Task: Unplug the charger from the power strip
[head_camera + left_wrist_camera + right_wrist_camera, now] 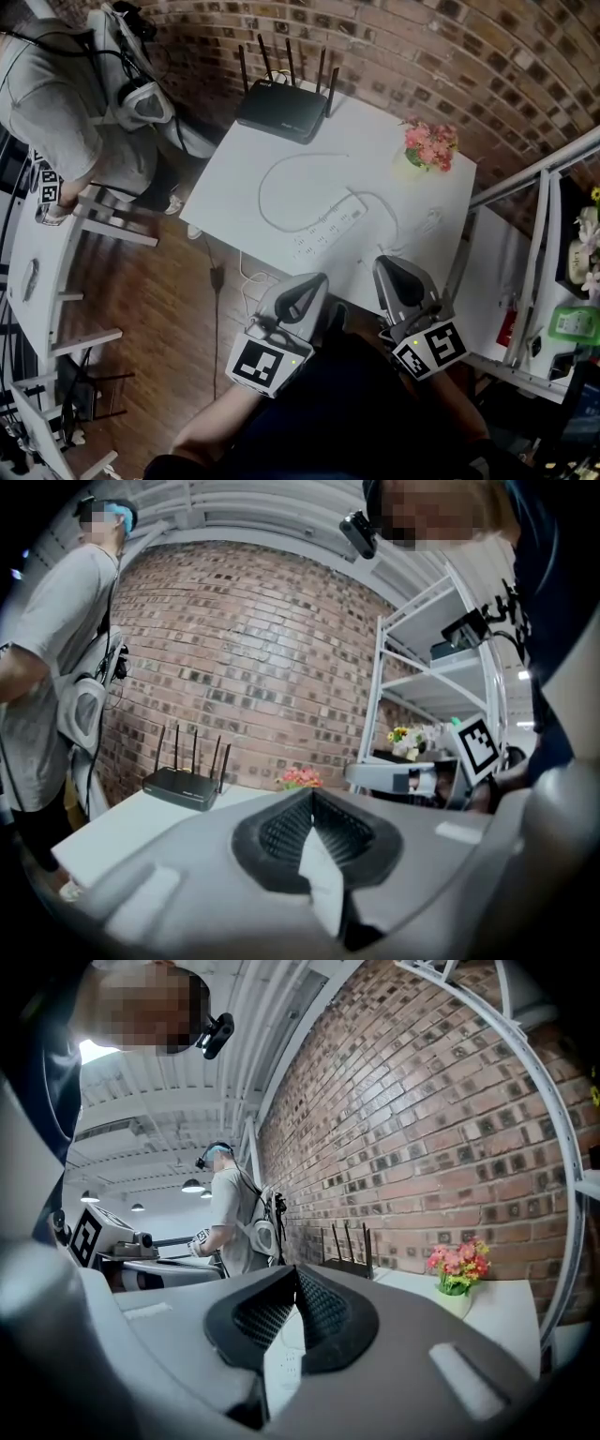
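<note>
Head view: a white rectangular table (234, 197) fills the middle of the frame, with a long white plastic power strip (328, 230) lying slantwise at its centre. A thin white charger lead (392, 217) arcs from the strip's upper-right end. Whether a plug sits in a socket is too small to tell. The grey-shelled left gripper (314, 279) and right gripper (387, 264) hang at lower middle over the table's near edge, short of the strip.

Left gripper view: its dark ribbed pads are pressed together on nothing, aimed across the table towards a black antennaed router (183, 785).

Right gripper view: the pads likewise meet, empty.

This posture would suit hands about to reach in, or hands clear after pulling the plug.
</note>
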The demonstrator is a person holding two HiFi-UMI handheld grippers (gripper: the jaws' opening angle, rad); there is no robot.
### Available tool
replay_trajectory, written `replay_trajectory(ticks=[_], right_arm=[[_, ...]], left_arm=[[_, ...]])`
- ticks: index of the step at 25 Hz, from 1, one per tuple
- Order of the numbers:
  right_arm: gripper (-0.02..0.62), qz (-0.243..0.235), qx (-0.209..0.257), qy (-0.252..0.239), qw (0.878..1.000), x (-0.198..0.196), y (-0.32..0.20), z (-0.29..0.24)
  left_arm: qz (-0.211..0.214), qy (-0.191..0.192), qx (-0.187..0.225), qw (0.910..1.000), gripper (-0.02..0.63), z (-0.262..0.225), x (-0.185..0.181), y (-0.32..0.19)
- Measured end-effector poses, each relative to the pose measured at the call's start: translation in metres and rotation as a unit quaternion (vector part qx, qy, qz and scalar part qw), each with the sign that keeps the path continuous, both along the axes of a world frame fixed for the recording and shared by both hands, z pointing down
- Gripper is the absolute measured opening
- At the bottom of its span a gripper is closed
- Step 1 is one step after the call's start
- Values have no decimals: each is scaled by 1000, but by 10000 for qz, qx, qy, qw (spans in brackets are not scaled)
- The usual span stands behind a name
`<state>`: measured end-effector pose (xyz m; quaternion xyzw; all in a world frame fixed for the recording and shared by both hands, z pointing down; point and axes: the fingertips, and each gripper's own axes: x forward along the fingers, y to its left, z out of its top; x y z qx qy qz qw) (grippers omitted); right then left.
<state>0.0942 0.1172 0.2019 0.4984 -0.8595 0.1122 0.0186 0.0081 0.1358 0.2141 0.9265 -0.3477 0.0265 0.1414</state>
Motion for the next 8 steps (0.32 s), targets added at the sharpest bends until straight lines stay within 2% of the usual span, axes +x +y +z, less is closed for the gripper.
replay_trajectory(ticks=[8], right_arm=[[12, -81, 68, 145, 9998, -3, 1, 4]], left_arm=[[70, -20, 47, 10000, 6, 0, 4, -2]])
